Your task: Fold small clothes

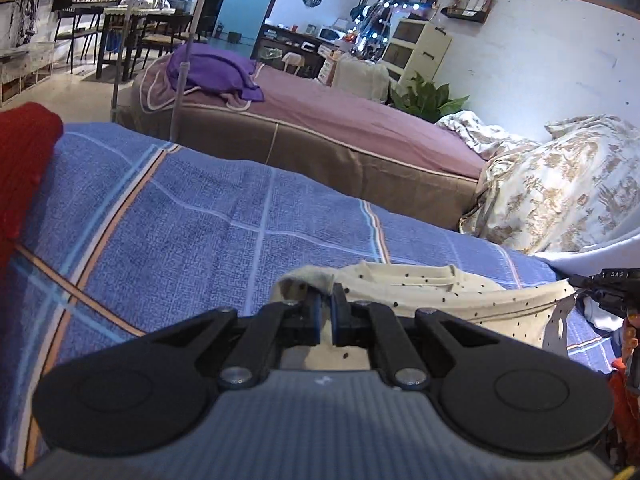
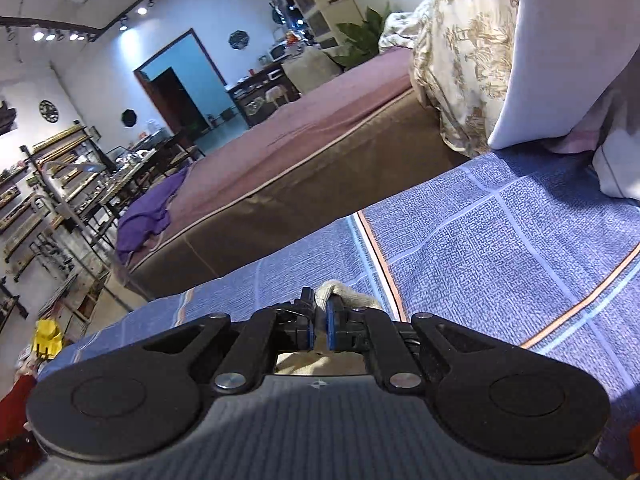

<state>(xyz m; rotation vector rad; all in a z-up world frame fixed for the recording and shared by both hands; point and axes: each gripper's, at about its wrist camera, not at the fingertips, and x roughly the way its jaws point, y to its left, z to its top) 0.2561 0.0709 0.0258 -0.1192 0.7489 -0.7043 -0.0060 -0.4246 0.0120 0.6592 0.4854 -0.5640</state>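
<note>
Fingers of both grippers pinch cream cloth; dots (image 1: 404, 303) show only from the left wrist.

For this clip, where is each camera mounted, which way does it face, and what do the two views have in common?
Left wrist: on the left gripper, looking along its fingers across the blue plaid bedspread; jaws pinch the cream dotted garment; right gripper at frame edge.
Right wrist: on the right gripper, same direction, jaws pinching the garment's edge.
Shared: bedspread, garment, mauve bed, purple cloth.
</note>
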